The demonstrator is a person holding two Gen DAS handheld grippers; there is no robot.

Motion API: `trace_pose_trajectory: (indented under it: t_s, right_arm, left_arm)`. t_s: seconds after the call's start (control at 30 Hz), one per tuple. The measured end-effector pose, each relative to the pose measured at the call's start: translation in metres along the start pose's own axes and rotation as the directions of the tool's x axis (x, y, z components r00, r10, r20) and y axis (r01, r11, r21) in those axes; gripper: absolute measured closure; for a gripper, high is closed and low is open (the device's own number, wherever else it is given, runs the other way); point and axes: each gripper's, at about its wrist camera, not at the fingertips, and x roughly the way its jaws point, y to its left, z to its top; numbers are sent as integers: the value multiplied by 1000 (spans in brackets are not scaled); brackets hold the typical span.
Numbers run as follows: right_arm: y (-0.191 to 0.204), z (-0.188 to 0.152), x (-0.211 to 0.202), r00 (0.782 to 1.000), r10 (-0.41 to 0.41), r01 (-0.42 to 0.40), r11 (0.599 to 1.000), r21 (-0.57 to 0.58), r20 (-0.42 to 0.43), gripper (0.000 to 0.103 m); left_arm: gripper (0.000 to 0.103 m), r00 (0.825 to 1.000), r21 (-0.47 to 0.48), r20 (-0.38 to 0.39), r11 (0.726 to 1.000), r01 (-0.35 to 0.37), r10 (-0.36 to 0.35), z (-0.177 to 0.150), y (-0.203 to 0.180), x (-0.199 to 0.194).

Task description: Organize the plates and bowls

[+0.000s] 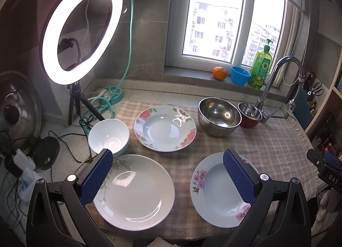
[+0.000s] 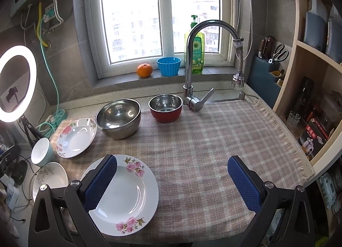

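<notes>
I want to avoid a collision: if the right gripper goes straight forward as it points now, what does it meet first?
Probably only the checked cloth: the open right gripper has bare cloth between its fingers. Farther along, the red bowl and faucet stand near that line; depth is unclear.

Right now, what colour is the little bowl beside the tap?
The little bowl is red outside, shiny metal inside; the right wrist view shows it best.

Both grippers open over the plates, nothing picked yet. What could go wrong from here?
1. The white bowl sits at the left edge of the checked cloth, beside loose cables; a nudge from the left gripper could push it off the cloth.
2. The plates lie flat, so the right gripper may slip on the rim of the pink-flower plate.
3. The faucet overhangs the red bowl; lifting it could clip the faucet.
</notes>
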Motion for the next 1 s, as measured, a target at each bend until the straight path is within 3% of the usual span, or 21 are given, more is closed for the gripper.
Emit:
trace_pose_trajectory:
  t_s: [1.0]
  right_arm:
    - [1, 2, 9, 1000, -14, 14, 1000, 12, -12, 1]
  left_arm:
    - [1, 1000, 19, -19, 1000, 24, -24, 4, 0, 13]
